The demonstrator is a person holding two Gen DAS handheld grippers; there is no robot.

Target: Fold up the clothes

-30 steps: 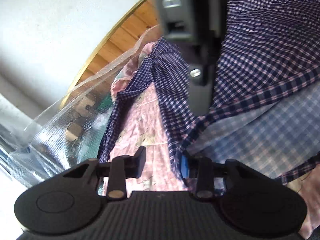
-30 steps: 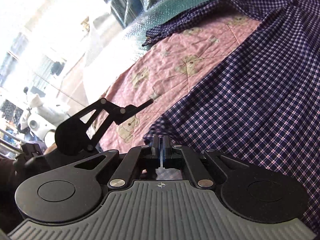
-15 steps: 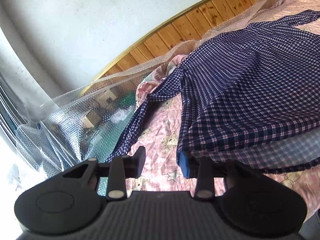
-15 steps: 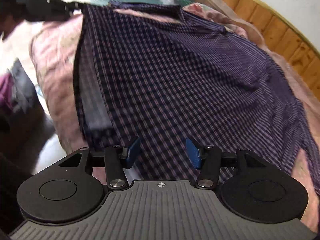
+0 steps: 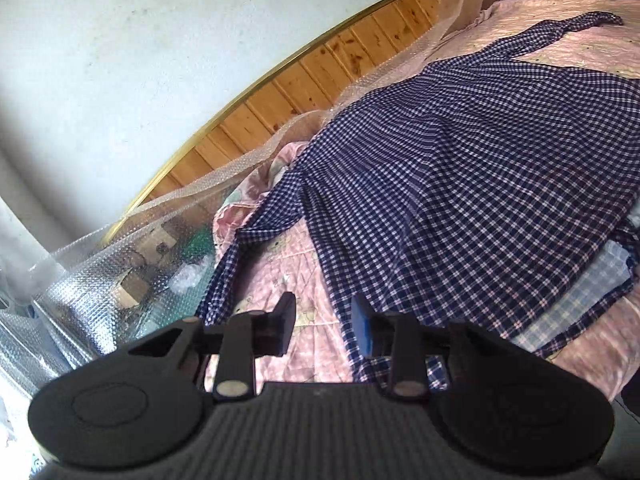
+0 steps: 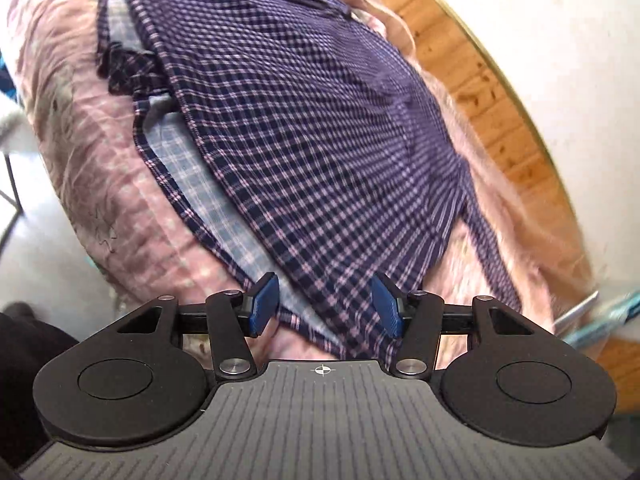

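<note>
Both hand-held grippers hang spread over the bed [image 5: 580, 20] with nothing pinched: the right hand-held gripper [image 6: 326, 306] has just opened, and the left hand-held gripper [image 5: 322, 326] has closed a little yet keeps a gap. Ahead of both lies the checked shirt [image 5: 460, 184], back up on the pink quilt [image 5: 280, 280]. Its hem [image 6: 224, 184], just ahead of the right one, shows a paler under layer. A sleeve [image 5: 240, 252] trails ahead of the left one, toward the bubble wrap [image 5: 100, 280]. Pinching only the top layer would likely drag the hem askew; the sleeve may slip off the edge.
</note>
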